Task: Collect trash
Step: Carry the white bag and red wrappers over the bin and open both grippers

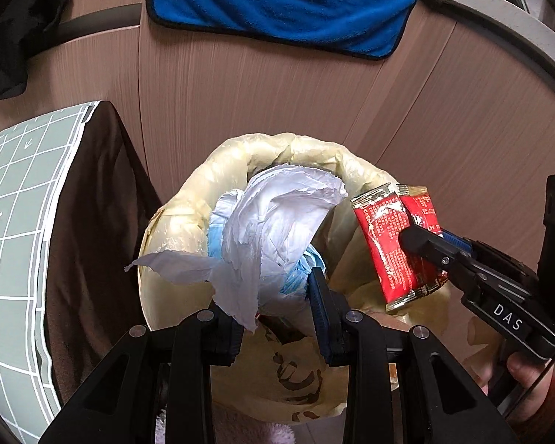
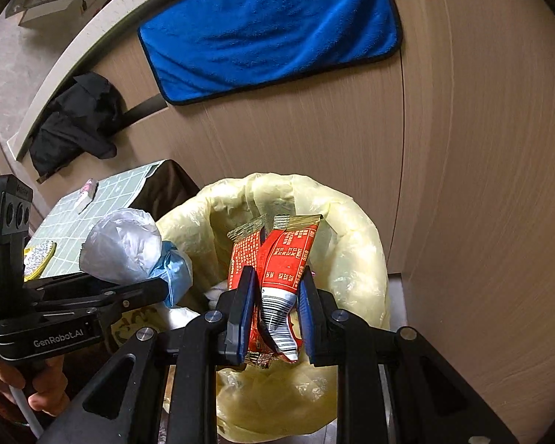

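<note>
A trash bin lined with a pale yellow bag (image 1: 218, 170) (image 2: 355, 229) stands against a wood-grain cabinet. My left gripper (image 1: 281, 296) is shut on a wad of crumpled white tissue and blue plastic (image 1: 277, 222), held over the bin's mouth. In the right wrist view that wad (image 2: 125, 248) sits at the left, over the bin's rim. My right gripper (image 2: 275, 296) is shut on a red snack wrapper (image 2: 281, 259), folded in two, also above the bin. The left wrist view shows the same red wrapper (image 1: 392, 244) at the bin's right rim, pinched by the right gripper (image 1: 421, 240).
A blue towel (image 1: 277, 0) (image 2: 270, 26) hangs on the cabinet above the bin. Left of the bin is a low table with a green grid mat (image 1: 14, 222) (image 2: 111, 199) bearing small items. Black cloth (image 2: 74, 122) hangs at the left. A printed bag (image 1: 296, 370) lies inside the bin.
</note>
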`<control>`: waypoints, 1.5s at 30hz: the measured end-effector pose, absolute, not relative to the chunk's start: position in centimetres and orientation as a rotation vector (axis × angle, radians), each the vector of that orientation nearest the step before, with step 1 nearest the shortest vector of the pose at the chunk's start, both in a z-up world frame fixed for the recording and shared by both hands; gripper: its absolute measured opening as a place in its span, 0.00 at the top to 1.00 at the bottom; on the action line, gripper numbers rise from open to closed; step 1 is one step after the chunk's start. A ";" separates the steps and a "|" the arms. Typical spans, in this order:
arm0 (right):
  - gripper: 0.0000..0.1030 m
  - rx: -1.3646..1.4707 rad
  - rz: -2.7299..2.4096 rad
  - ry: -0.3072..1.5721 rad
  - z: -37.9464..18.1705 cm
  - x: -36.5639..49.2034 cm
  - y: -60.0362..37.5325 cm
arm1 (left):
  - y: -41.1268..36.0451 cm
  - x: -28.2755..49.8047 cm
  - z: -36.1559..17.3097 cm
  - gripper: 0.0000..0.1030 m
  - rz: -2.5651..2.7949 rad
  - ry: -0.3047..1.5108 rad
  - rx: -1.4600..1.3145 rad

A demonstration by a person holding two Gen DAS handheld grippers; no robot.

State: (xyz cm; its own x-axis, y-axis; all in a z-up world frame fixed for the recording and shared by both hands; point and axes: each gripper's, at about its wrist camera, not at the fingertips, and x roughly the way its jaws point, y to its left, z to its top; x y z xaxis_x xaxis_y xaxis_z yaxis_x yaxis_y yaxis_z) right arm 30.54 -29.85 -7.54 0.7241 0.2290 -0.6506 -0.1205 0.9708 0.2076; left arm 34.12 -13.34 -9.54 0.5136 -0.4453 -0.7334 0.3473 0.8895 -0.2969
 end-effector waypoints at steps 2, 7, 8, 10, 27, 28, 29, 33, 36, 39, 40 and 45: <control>0.80 0.153 0.190 0.739 -7.6 30.6 -29.9 | -13.3 34.2 -9.4 0.68 -0.477 0.915 -0.120; 0.80 0.145 0.186 0.732 -7.4 30.5 -29.9 | -13.1 34.4 -9.1 0.68 -0.474 0.904 -0.127; 0.80 0.145 0.186 0.731 -7.3 30.6 -29.9 | -13.0 34.4 -9.0 0.68 -0.474 0.902 -0.128; 0.79 0.143 0.187 0.730 -7.3 30.5 -29.9 | -13.0 34.4 -8.8 0.68 -0.476 0.901 -0.132; 0.70 0.158 0.174 0.723 -7.0 30.3 -30.1 | -12.7 34.6 -8.2 0.61 -0.471 0.882 -0.181; 0.68 0.161 0.172 0.722 -6.9 30.2 -30.1 | -12.6 34.6 -8.1 0.59 -0.470 0.879 -0.183; 0.68 0.161 0.169 0.721 -6.9 30.1 -30.1 | -12.6 34.6 -8.0 0.58 -0.472 0.877 -0.185; 0.67 0.153 0.163 0.721 -6.6 30.0 -30.0 | -12.3 34.5 -7.7 0.55 -0.483 0.878 -0.197; 0.67 0.153 0.161 0.717 -6.4 29.9 -30.0 | -11.7 34.1 -7.2 0.55 -0.465 0.866 -0.208; 0.67 0.155 0.158 0.711 -6.0 29.7 -29.9 | -10.3 33.5 -6.4 0.55 -0.435 0.841 -0.230; 0.67 0.156 0.156 0.708 -5.9 29.6 -29.9 | -9.6 33.2 -6.1 0.55 -0.420 0.833 -0.234; 0.67 0.163 0.163 0.686 -4.8 29.0 -29.5 | -5.8 31.4 -4.9 0.55 -0.339 0.789 -0.259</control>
State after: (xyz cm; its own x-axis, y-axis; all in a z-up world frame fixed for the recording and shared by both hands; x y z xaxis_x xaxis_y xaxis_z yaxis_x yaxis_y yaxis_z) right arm 29.01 -29.45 -4.83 0.7618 0.2025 -0.6154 -0.0954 0.9746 0.2025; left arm 31.38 -5.80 -4.88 0.6551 -0.3906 -0.6467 0.1992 0.9150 -0.3509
